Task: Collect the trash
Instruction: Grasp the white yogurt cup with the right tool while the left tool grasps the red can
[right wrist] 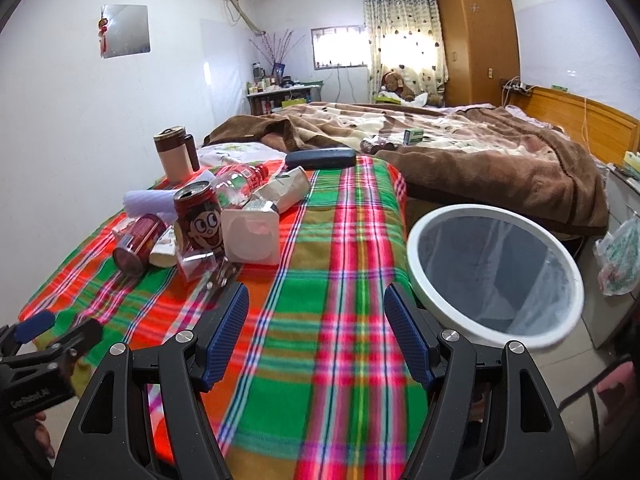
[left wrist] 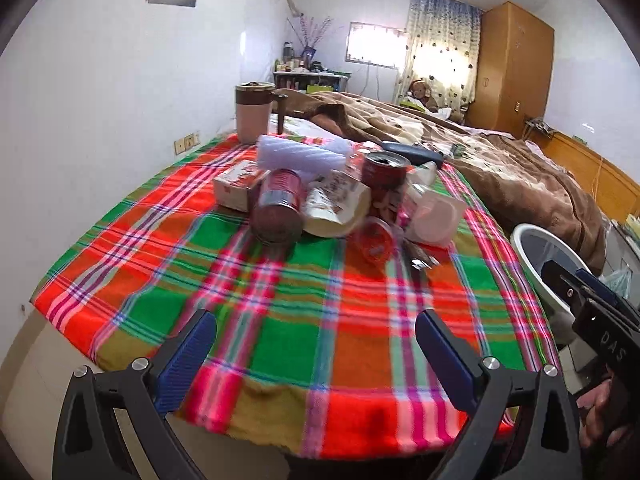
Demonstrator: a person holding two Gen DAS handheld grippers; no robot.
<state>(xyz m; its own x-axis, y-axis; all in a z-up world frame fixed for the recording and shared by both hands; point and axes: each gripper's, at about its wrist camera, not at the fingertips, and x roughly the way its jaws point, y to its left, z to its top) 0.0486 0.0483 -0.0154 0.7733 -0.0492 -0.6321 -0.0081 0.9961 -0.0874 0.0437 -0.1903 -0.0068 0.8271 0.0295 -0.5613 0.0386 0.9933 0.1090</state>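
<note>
Claws left [left wrist: 316, 336] and right [right wrist: 316, 320] gape empty; trash pile [left wrist: 340, 200] overlaps, blurred.

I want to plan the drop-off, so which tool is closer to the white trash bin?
Right. The right tool hangs beside the white trash bin; the left tool sits farther left over the plaid cloth.

We read little here. In the left wrist view, white letters "DAS" stand on the black body of the right hand-held gripper [left wrist: 592, 284] at the frame's edge. In the right wrist view, the left hand-held gripper [right wrist: 60, 326] carries small pale lettering, roughly "GenRobot.AI". The printing on the cans and cartons is too blurred for us to read.
</note>
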